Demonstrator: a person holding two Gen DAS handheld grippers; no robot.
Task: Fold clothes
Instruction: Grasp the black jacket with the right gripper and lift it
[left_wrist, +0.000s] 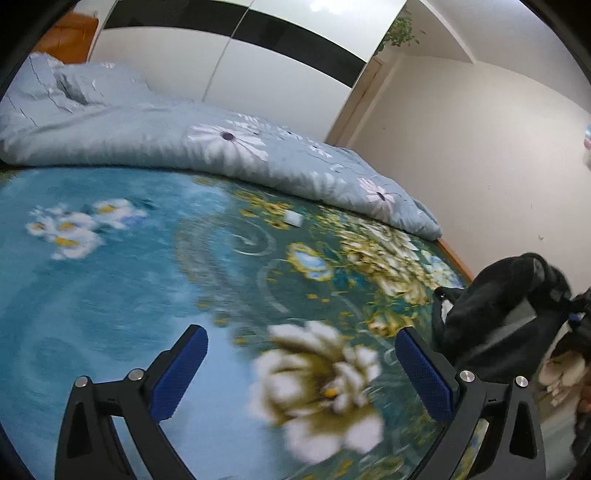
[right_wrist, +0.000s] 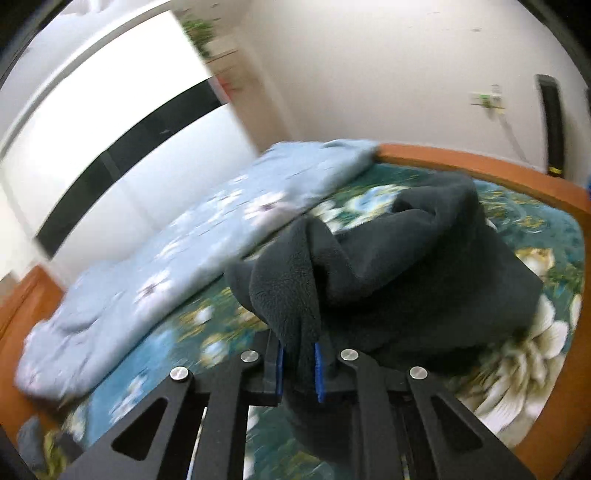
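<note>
The left gripper (left_wrist: 301, 354) hangs over the flowery teal bedsheet (left_wrist: 110, 295) with its jaws wide apart and nothing between them. A light blue quilt (left_wrist: 207, 147) lies bunched along the far side of the bed. To the right, the right gripper (right_wrist: 299, 365) has its jaws pinched tight on a dark fleece garment (right_wrist: 406, 266), which sits in a heap on the sheet near the wooden bed edge (right_wrist: 480, 166)

soft, even indoor light in both views, with no hard shadows. glare whitens the wardrobe (left_wrist: 258, 74) doors. motion blur smears the bedspread (left_wrist: 110, 277) flowers in the left view, and the quilt (right_wrist: 147, 277) and wall in the right. fisheye bending curves edges; dark corners frame each picture.
</note>
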